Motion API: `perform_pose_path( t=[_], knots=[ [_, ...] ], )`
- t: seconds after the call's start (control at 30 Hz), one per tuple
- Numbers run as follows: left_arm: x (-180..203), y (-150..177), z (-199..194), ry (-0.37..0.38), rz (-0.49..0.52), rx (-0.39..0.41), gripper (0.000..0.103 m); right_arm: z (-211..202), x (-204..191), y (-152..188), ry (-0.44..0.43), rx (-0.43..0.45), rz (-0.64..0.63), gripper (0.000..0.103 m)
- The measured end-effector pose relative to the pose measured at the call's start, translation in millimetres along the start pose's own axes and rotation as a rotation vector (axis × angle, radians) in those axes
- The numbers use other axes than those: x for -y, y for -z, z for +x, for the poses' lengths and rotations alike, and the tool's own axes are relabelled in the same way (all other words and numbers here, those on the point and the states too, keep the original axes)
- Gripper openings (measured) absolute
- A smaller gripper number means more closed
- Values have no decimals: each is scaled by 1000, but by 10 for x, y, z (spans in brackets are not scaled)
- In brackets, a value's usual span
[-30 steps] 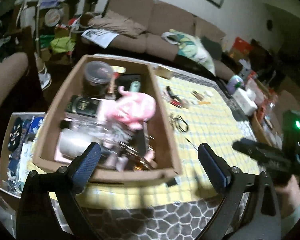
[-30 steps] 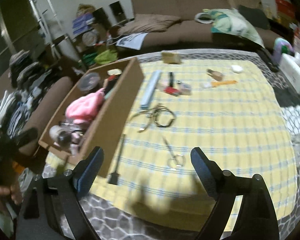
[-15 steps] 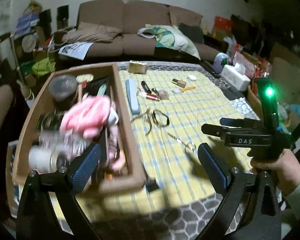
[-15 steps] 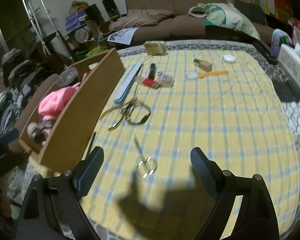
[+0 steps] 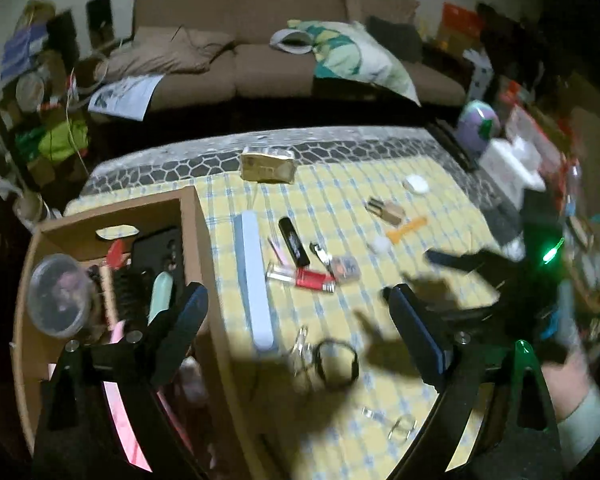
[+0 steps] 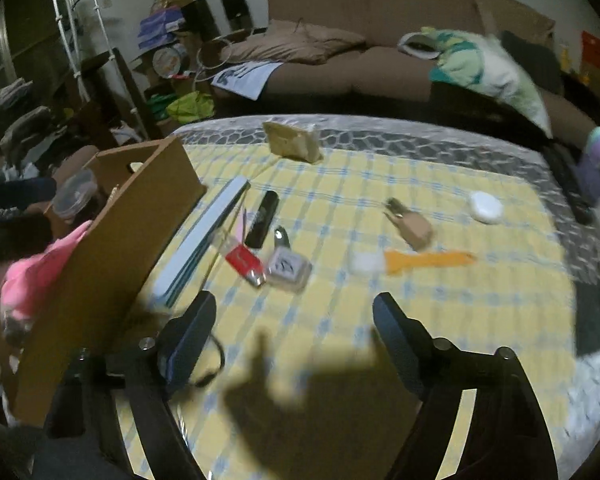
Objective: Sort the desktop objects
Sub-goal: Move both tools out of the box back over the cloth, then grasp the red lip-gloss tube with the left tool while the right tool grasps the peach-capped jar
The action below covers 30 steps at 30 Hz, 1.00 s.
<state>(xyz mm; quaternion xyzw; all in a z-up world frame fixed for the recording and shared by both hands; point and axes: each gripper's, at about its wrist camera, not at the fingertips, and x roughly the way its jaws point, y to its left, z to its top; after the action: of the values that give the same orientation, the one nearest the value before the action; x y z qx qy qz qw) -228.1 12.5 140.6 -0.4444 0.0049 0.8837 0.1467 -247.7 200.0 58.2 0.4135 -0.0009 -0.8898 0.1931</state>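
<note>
A brown cardboard box (image 5: 112, 208) full of items stands at the left on the yellow checked cloth (image 6: 440, 320). Beside it lie a long pale blue case (image 5: 254, 280), a black stick (image 6: 264, 216), a red tube (image 6: 244, 262), a small clear case (image 6: 288, 268) and a black ring (image 5: 336, 364). Further right lie an orange scraper (image 6: 428, 260), a tan bottle (image 6: 412, 224) and a white oval case (image 6: 486, 207). My left gripper (image 5: 296, 320) hangs above the blue case and ring, jaws closing on nothing. My right gripper (image 6: 294, 320) hovers over bare cloth, jaws closing, nothing between them.
A gold packet (image 6: 294, 140) lies at the cloth's far edge. Small scissors (image 5: 396, 428) lie near the front. A brown sofa (image 5: 260, 40) with a pillow runs behind the table. Clutter stands at the left (image 6: 172, 56) and right (image 5: 516, 156).
Both grippers have swept forward over the table. The left view has swung from the box to the loose items. The scissors have dropped out of the right view. Both pairs of jaws look slightly narrower.
</note>
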Motion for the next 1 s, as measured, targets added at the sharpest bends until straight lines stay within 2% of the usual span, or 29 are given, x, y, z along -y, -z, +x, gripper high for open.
perform_pose_path(
  t=[0.07, 0.13, 0.2, 0.27, 0.3, 0.37, 0.47, 0.6, 0.67, 0.73, 0.8, 0.93, 1.0],
  knots=[
    [-80, -43, 125, 7, -36, -8, 91, 247, 40, -46, -20, -12, 39, 75],
    [-116, -57, 217, 1, -46, -20, 91, 493, 106, -67, -32, -29, 103, 64],
    [-155, -42, 319, 1, -53, -38, 91, 685, 159, -48, -60, -39, 151, 57],
    [-163, -18, 388, -8, -44, -49, 91, 771, 158, -20, -60, -25, 152, 55],
    [-159, -8, 413, -13, -36, -51, 91, 764, 139, -16, -55, -12, 141, 44],
    [-126, 0, 444, -21, -26, -59, 91, 760, 135, -9, -56, -19, 131, 39],
    [-83, -5, 480, -23, -19, -72, 91, 615, 157, 32, -35, -21, 115, 34],
    [74, 4, 627, -41, -26, -126, 91, 141, 335, 204, -22, 3, 230, 33],
    [162, 12, 787, -57, -70, -159, 86, -59, 360, 271, -13, 9, 257, 33],
    [222, 11, 959, -72, -115, -186, 75, -340, 319, 363, 28, 21, 248, 33],
    [300, 28, 1183, -131, -134, -212, 68, -571, 295, 464, 41, 31, 260, 33],
    [345, 106, 1526, -232, -159, -261, 63, -885, 193, 625, 60, 38, 243, 33],
    [350, 127, 1616, -278, -170, -258, 65, -925, 173, 665, 60, 30, 228, 33]
  ],
)
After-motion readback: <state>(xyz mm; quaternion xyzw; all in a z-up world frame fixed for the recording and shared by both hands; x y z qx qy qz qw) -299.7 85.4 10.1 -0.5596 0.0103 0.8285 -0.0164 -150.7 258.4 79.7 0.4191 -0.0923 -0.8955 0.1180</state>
